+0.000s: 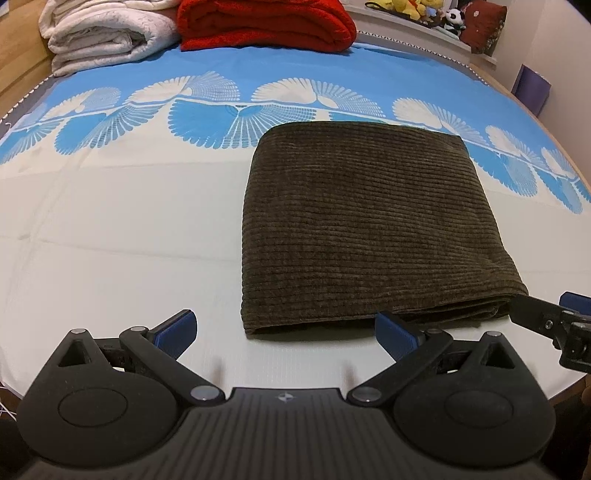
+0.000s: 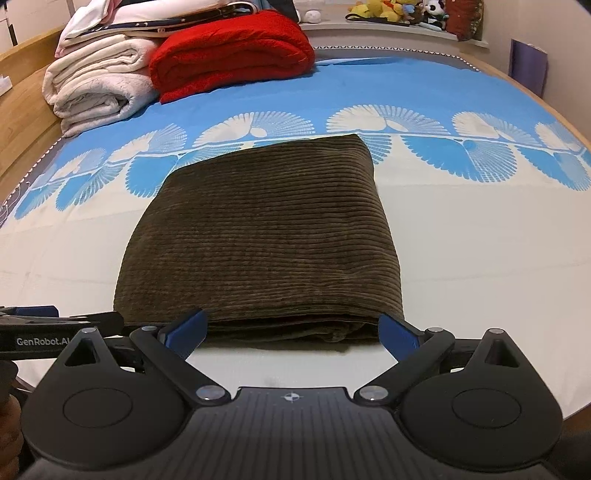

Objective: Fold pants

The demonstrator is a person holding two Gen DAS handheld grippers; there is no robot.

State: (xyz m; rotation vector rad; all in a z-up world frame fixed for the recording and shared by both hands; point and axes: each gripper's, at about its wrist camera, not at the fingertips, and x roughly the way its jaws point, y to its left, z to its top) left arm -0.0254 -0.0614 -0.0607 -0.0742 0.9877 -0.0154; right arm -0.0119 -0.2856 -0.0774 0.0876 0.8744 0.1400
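Bed (image 1: 110,221): folded pants (image 1: 369,229); red blanket (image 1: 266,26) well beyond.

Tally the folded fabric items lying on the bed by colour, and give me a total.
Brown: 1, the folded corduroy pants
Red: 1, the folded blanket
White or cream: 1, the folded blanket; the bedding piled on top of it is too cut off to count.
Total: 3
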